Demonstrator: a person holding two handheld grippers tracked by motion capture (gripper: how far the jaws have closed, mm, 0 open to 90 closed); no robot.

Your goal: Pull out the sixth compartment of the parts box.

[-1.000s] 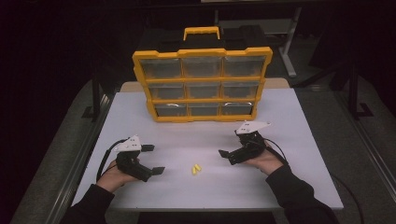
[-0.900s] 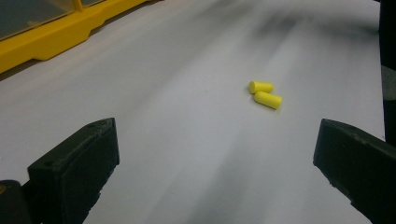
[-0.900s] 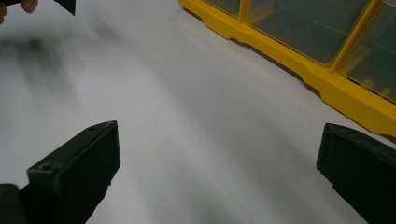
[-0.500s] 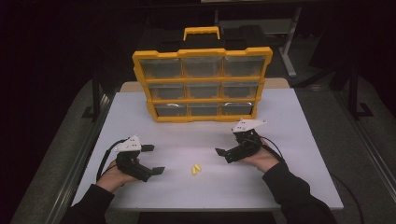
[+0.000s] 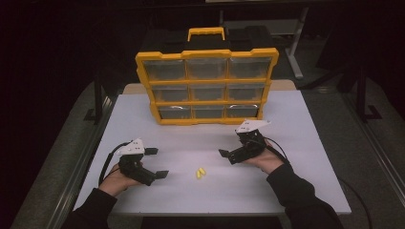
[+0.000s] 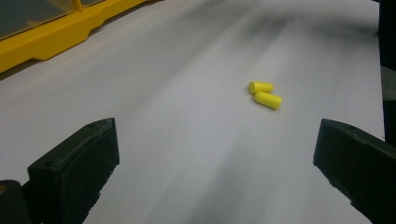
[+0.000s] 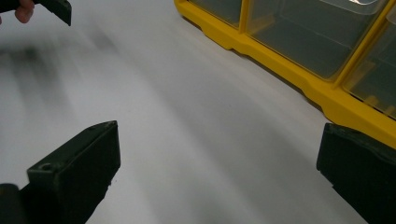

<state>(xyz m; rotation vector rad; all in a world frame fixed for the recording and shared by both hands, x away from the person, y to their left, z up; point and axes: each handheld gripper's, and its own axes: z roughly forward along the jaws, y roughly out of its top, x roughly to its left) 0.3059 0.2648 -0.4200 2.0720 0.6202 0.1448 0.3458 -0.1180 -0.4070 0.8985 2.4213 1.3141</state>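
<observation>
Two yellow earplugs (image 5: 201,172) lying side by side, touching, on the white table (image 5: 296,124), low in the centre of the high view. Same pair (image 6: 265,94) right of centre in the left gripper view, upper half of the frame, ahead of the jaws and nearer the right one, clear of both.

Left gripper (image 5: 156,163) at lower left of the high view, held in a hand (image 5: 117,179) resting on the table, near the earplugs and pointing toward them. Released: jaws spread wide, nothing between them. Spread confirmed in its own view, one black jaw at lower left, the other at lower right, bare table in the gap.

Right gripper (image 5: 229,156) right of centre in the high view, a little above the earplugs and near them, held in a hand (image 5: 262,160) with a dark sleeve (image 5: 298,195) running to the bottom edge. Likewise released: in its own view the jaws wide apart at the lower corners, only table between. Other gripper's jaw tip and a fingertip at upper left of that view.

Yellow organizer case (image 5: 206,86) standing upright in the upper centre of the high view, three rows of clear drawers, handle on top. Yellow base (image 7: 299,79) across the upper right of the right gripper view, and at upper left of the left gripper view (image 6: 51,39).
</observation>
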